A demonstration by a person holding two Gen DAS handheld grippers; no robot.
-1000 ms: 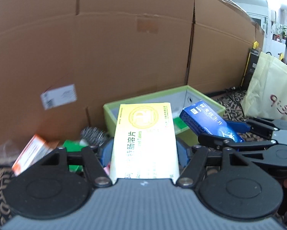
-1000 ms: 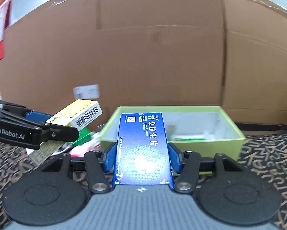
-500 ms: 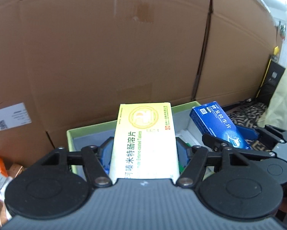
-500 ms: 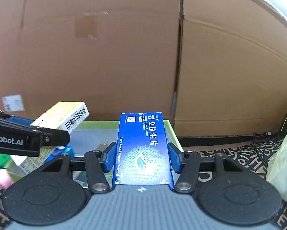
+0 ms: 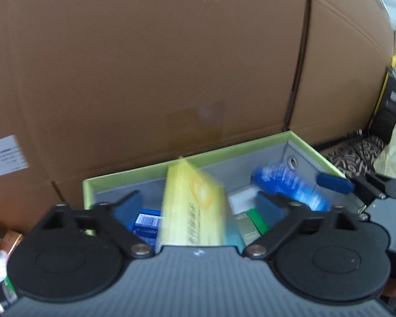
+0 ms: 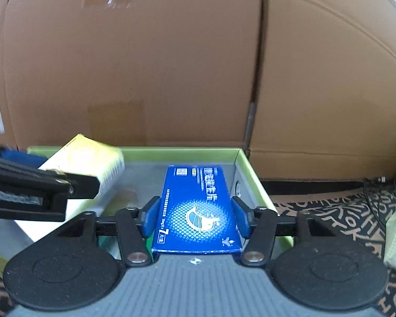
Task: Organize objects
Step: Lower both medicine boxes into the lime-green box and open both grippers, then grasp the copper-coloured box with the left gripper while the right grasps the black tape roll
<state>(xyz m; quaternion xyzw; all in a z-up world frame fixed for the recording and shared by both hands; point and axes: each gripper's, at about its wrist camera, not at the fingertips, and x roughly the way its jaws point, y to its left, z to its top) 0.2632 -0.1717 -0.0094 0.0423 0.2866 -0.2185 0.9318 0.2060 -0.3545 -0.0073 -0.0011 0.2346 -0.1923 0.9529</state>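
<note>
While both grippers hang over the green bin point(image 5: 250, 146), their jaws are opening. On the left gripper point(image 5: 198, 206) the blue pads point(image 5: 126, 207) stand wide apart, well clear of the yellow box point(image 5: 192, 211), which sits blurred and tilted between them over the middle of the bin, touching neither pad. From the right wrist view the same yellow box point(image 6: 92, 158) shows at the bin's left end, just past the tip of the left gripper's black finger point(image 6: 52, 185).

On the right gripper point(image 6: 196, 216) the blue box point(image 6: 198, 206) lies between the pads point(image 6: 150, 216), its printed face up and its far end reaching toward the bin's back wall at the right end. A thin gap shows on each side of it, so the pads seem just off its edges. In the left wrist view this blue box point(image 5: 290, 185) is a blur near the bin's right wall.

Down on the bin floor lie a small blue carton point(image 5: 145, 224) toward the left and a green one point(image 5: 256, 219) toward the right. Behind the bin stands a cardboard wall point(image 5: 171, 66); a patterned mat point(image 6: 343, 211) lies to the bin's right.
</note>
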